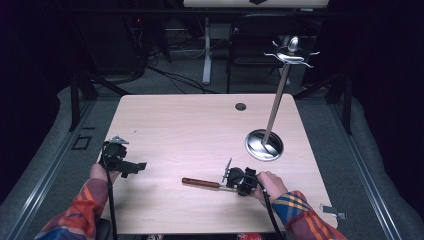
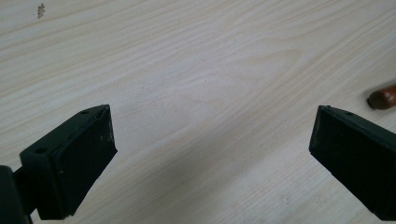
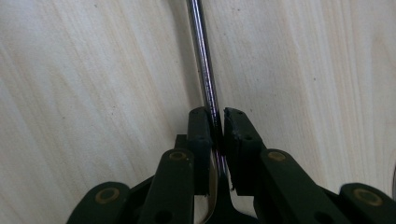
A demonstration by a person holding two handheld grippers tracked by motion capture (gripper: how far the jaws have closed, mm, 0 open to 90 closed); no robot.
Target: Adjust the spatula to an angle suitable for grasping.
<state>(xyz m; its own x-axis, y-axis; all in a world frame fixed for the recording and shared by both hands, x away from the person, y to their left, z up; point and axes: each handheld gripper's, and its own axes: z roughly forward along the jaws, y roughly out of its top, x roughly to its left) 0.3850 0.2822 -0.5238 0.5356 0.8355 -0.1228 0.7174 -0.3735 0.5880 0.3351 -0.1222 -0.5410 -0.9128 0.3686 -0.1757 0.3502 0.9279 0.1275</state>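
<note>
A utensil with a brown wooden handle (image 1: 200, 182) and a thin metal shaft (image 3: 203, 60) lies flat near the front of the light wooden table (image 1: 200, 130). My right gripper (image 1: 228, 182) is shut on that shaft, and the right gripper view has the jaws pinching it at my right gripper (image 3: 215, 116). My left gripper (image 1: 136, 169) rests at the table's front left, open, with bare wood between the jaws at my left gripper (image 2: 210, 135). The handle's rounded end (image 2: 384, 96) shows at the right edge of the left gripper view. A metal stand (image 1: 264, 145) with hooks on top (image 1: 291, 52) rises at the right.
A round cable hole (image 1: 240, 106) sits near the table's far edge. A dark chair (image 1: 255, 45) and a table leg stand behind the table. A small metal clip (image 1: 334, 211) lies on the floor at the front right corner.
</note>
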